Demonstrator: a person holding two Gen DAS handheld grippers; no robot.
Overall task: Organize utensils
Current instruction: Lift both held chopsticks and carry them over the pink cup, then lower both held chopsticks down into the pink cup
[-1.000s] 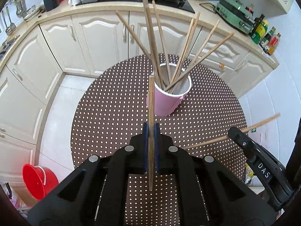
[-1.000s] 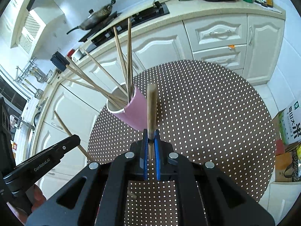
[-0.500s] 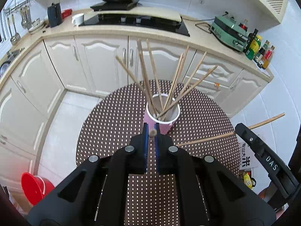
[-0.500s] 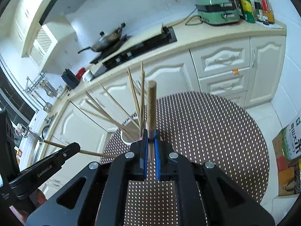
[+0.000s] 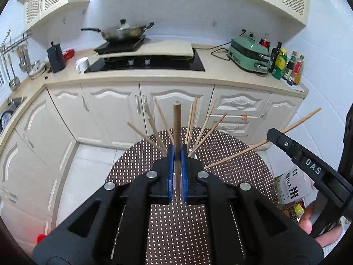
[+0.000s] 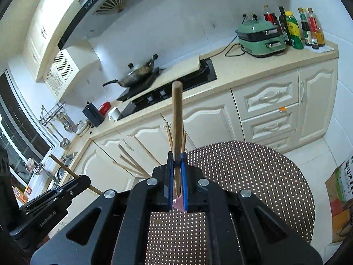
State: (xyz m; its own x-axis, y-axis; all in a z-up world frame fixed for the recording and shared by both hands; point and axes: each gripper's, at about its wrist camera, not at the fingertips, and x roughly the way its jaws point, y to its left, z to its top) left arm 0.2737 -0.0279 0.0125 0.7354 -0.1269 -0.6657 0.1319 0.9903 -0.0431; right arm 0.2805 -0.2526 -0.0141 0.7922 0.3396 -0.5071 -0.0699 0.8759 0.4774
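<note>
1. The left gripper [image 5: 177, 154] has its blue pads pressed onto a single dark chopstick [image 5: 177, 128], which stands nearly upright between them; its blunt end rises well above the fingertips and its lower part runs down past the pads.
2. The right gripper [image 6: 177, 161] likewise pinches its own wooden chopstick [image 6: 177, 114] between closed blue pads, the stick pointing up and slightly away, its rounded top showing against the stove front.
3. In the left wrist view the right gripper [image 5: 275, 135] appears at the right edge, its chopstick [image 5: 260, 145] slanting from above the brown dotted round table [image 5: 231, 167] up toward the wall; a bit of the person's hand [image 5: 308, 223] shows below it.
4. In the right wrist view the left gripper [image 6: 81, 180] sits at the lower left, with its chopstick [image 6: 64, 165] crossing it on a slant.
5. The bundle of pale chopsticks [image 5: 194, 128] fans out just behind the left gripper's fingers, over the table. Their container is almost fully hidden; only a sliver of pink [image 6: 178, 204] shows between the right gripper's pads.
6. Behind stand cream cabinets [image 5: 106, 114], a wok [image 5: 121, 32] on the stove, and a green appliance [image 5: 249, 54].
</note>
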